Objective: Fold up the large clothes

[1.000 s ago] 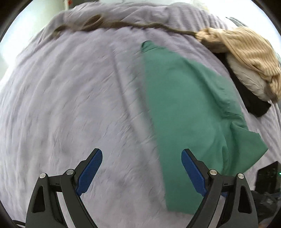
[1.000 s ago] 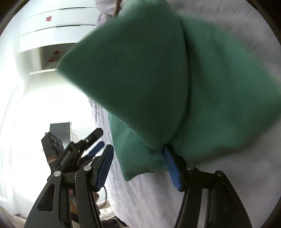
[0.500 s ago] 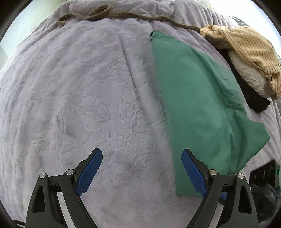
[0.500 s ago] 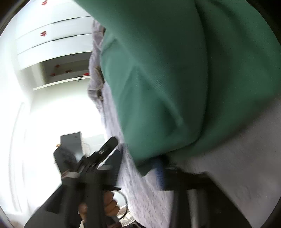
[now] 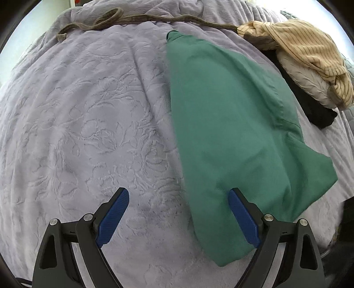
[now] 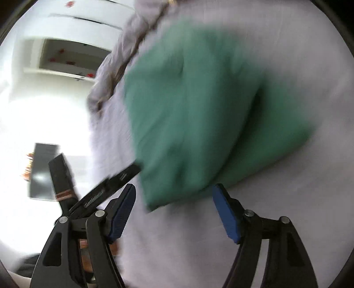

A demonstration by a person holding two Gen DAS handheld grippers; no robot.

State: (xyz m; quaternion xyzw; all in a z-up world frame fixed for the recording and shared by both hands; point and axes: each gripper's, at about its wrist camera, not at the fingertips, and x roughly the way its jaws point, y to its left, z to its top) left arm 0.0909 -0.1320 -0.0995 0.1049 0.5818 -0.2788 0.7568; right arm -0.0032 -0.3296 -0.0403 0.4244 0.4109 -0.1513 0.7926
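On the bed (image 5: 88,133) the green garment (image 5: 232,133) lies folded into a long narrow shape, so at least one crosswise fold seems left, and both the left gripper (image 5: 177,212) and right gripper (image 6: 174,206) are apart, holding nothing.

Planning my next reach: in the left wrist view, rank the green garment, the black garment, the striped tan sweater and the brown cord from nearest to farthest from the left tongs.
1. Green garment: right beside the left tongs, its near end at the right finger.
2. Black garment: farther right, past the green one.
3. Striped tan sweater: upper right, piled above the black one.
4. Brown cord: along the far edge of the bed.
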